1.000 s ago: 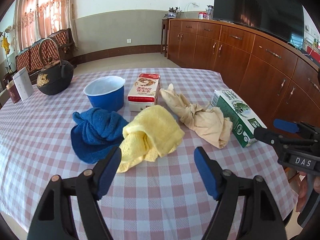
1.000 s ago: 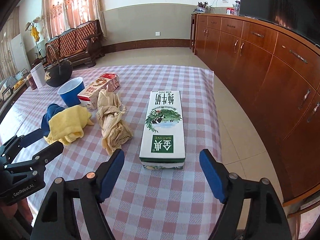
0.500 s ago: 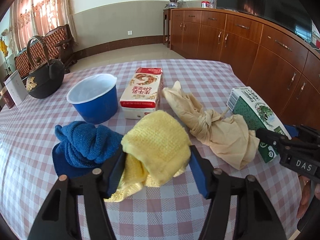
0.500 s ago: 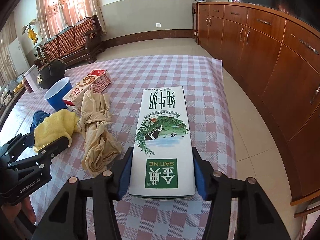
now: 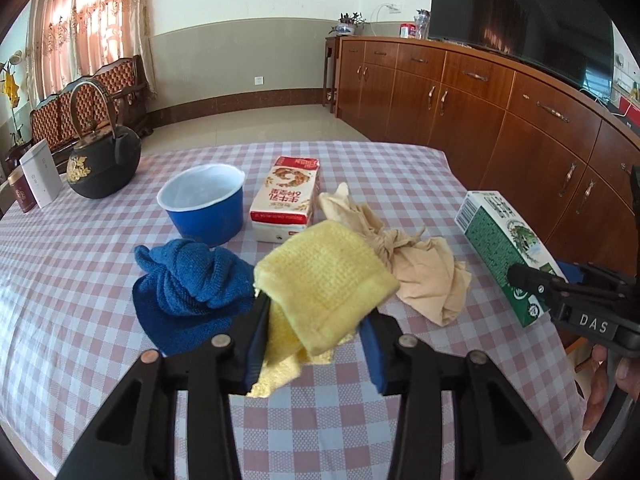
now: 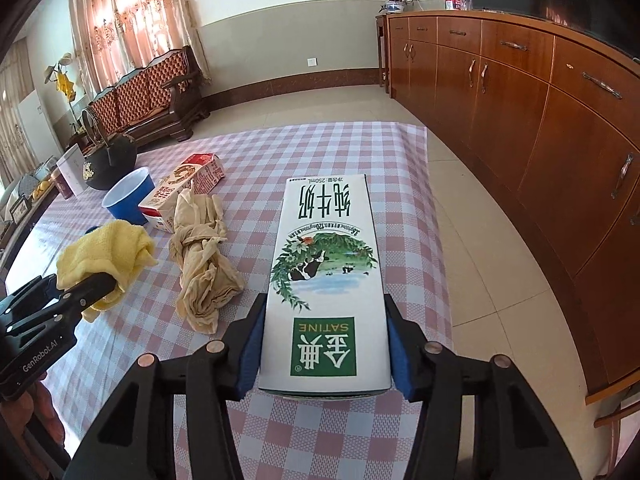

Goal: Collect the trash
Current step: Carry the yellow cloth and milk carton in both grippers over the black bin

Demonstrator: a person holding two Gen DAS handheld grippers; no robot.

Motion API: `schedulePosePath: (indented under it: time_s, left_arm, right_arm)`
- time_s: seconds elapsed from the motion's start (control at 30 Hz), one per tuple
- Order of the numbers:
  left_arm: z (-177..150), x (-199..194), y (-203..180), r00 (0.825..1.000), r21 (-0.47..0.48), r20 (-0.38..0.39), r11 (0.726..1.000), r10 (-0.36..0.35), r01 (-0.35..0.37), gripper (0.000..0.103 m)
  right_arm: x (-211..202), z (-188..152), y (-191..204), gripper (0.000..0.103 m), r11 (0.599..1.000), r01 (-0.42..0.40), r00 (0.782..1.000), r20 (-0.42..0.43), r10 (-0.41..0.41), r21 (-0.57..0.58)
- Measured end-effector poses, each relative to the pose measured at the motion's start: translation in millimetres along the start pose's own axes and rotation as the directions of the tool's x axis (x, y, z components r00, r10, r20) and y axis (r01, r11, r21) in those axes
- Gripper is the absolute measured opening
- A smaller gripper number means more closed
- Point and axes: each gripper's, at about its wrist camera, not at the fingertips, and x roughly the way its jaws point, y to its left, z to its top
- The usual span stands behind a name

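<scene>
My left gripper [image 5: 316, 344] is shut on a yellow cloth [image 5: 324, 284] and holds it lifted off the checked table; the cloth also shows in the right wrist view [image 6: 108, 252]. My right gripper [image 6: 324, 344] is shut on a green and white milk carton [image 6: 326, 272], raised near the table's right edge; the carton also shows in the left wrist view [image 5: 504, 256]. A blue cloth [image 5: 188, 284] lies left of the yellow one. A beige knotted cloth [image 5: 404, 256] lies between the grippers. A red and white carton [image 5: 286, 198] lies flat behind.
A blue bowl [image 5: 204, 204] stands beside the red carton. A black kettle [image 5: 102, 160] and small boxes [image 5: 38, 176] are at the far left. Wooden cabinets [image 6: 540, 120] run along the right past the table edge [image 6: 436, 240]. A sofa [image 6: 152, 92] stands at the back.
Both grippers moved forward and closed: the left on the yellow cloth, the right on the green milk carton. Both things are now lifted slightly.
</scene>
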Motion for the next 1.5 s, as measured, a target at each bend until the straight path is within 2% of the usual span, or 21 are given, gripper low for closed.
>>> schedulePosePath:
  time_s: [0.4, 0.93, 1.2, 1.5]
  left_arm:
    - [-18.8, -39.3, -12.1, 0.999, 0.024, 0.034, 1.000, -0.016, 0.015, 0.042]
    - [-50.7, -96.5, -55.3, 0.992, 0.072, 0.062, 0.991, -0.114, 0.109, 0.042]
    - [-63.6, -124.5, -89.1, 0.979, 0.127, 0.077, 0.976, -0.190, 0.179, 0.042]
    - [-72.9, -139.7, -127.1, 0.953, 0.182, 0.072, 0.943, -0.294, 0.278, 0.042]
  right_arm:
    - [-52.7, -20.8, -3.4, 0.055, 1.000, -0.003, 0.999, 0.052, 0.002, 0.004]
    - [-144.9, -79.5, -28.9, 0.055, 0.996, 0.069, 0.992, 0.100, -0.074, 0.055]
    - [-192.1, -109.8, -53.7, 0.055, 0.985, 0.137, 0.983, 0.111, -0.149, 0.108]
    - [-235.0, -141.8, -84.3, 0.055, 0.961, 0.223, 0.966, 0.100, -0.240, 0.163]
